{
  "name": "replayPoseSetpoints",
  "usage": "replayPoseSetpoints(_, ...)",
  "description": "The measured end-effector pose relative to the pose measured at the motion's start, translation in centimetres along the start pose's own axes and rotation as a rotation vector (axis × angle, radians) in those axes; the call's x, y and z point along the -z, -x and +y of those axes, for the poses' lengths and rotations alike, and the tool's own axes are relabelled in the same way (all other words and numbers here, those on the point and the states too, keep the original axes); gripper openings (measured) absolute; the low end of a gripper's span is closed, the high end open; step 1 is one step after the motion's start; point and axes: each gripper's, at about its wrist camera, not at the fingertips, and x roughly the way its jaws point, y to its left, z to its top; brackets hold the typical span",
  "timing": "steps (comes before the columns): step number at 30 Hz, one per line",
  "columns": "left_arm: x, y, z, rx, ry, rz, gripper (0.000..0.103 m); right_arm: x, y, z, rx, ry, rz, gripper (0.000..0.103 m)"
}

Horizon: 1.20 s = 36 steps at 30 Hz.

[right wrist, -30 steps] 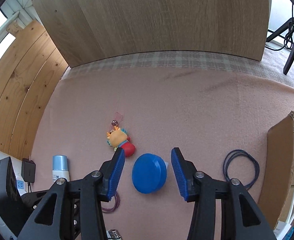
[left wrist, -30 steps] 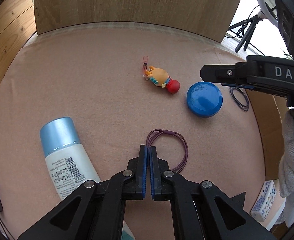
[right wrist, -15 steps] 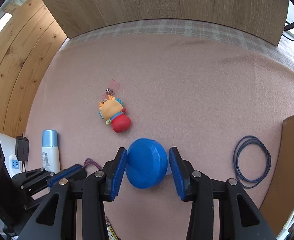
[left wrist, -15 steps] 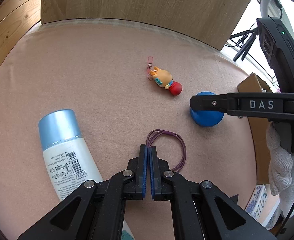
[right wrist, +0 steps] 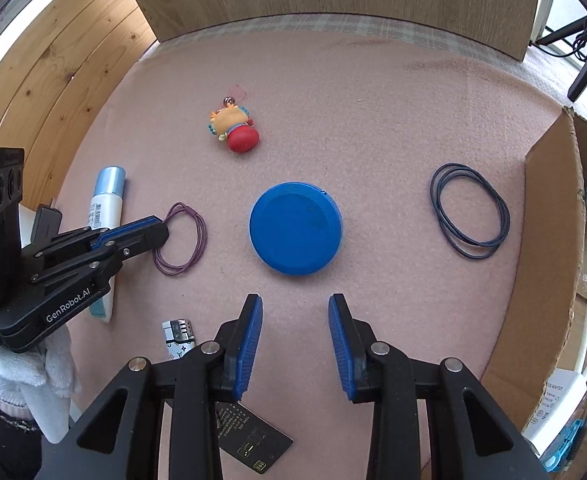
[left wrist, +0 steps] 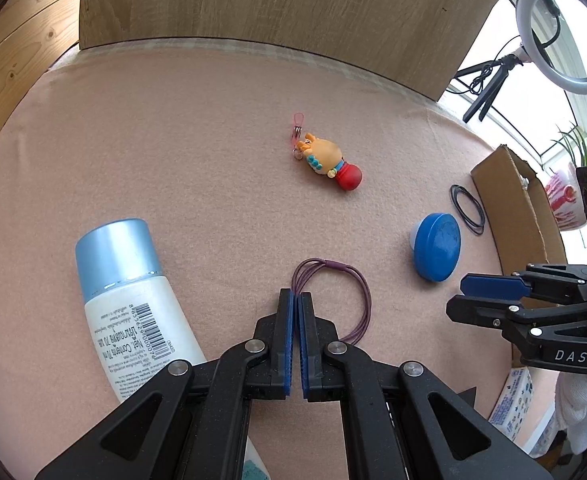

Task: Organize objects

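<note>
My left gripper (left wrist: 296,294) is shut on a purple hair tie (left wrist: 347,280) that lies on the pink cloth, its loop spreading right of the fingertips. The right wrist view shows the same left gripper (right wrist: 163,232) and purple hair tie (right wrist: 181,242) from the side. A round blue tin (right wrist: 295,228) lies flat just ahead of my right gripper (right wrist: 295,306), which is open and holds nothing. From the left wrist view, the blue tin (left wrist: 437,248) sits a little beyond the right gripper (left wrist: 457,298).
A white bottle with a blue cap (left wrist: 129,300) lies left of the left gripper. A small keychain figure (right wrist: 235,128) lies farther back. Dark blue hair ties (right wrist: 469,216) lie beside a cardboard box (right wrist: 549,240). A lighter (right wrist: 179,338) and black card (right wrist: 253,436) lie near.
My right gripper, which had its fingers on either side of the blue tin, has pulled back toward me, leaving the tin on the cloth. The left gripper stays shut on the purple hair tie.
</note>
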Motion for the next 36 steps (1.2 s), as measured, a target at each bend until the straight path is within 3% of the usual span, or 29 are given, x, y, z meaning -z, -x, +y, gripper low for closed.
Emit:
replayPoseSetpoints(6, -0.1, 0.0, -0.1, -0.004, -0.001, -0.001, 0.002, -2.8, 2.1, -0.3, -0.006, -0.058, -0.161, 0.031)
replayPoseSetpoints(8, -0.1, -0.1, -0.2, -0.006, 0.001, -0.002, 0.002, -4.4, 1.3, -0.1, -0.019, -0.074, -0.164, 0.03)
replayPoseSetpoints(13, -0.1, -0.1, -0.3, -0.007, 0.003, -0.004, 0.002, -6.5, -1.4, 0.5, 0.031, -0.061, -0.105, 0.013)
replayPoseSetpoints(16, -0.2, -0.2, -0.4, -0.005, 0.005, -0.005, 0.002, -5.7, -2.0, 0.4, 0.009, -0.059, -0.04, 0.008)
replayPoseSetpoints(26, -0.2, -0.3, -0.5, -0.004, -0.002, -0.005, 0.002, 0.8, 0.6, -0.8, -0.005, -0.055, -0.03, 0.008)
replayPoseSetpoints(29, -0.2, -0.4, -0.7, -0.011, -0.008, -0.005, 0.002, 1.5, 1.7, -1.5, -0.014, -0.108, -0.054, 0.018)
replayPoseSetpoints(31, -0.2, -0.4, -0.7, -0.014, -0.011, -0.007, 0.002, 1.9, 2.1, -1.1, -0.011, -0.109, -0.075, 0.045)
replayPoseSetpoints(36, -0.1, -0.3, -0.7, -0.011, -0.005, -0.009, 0.002, 2.9, 0.7, 0.9, 0.01, -0.024, -0.047, 0.048)
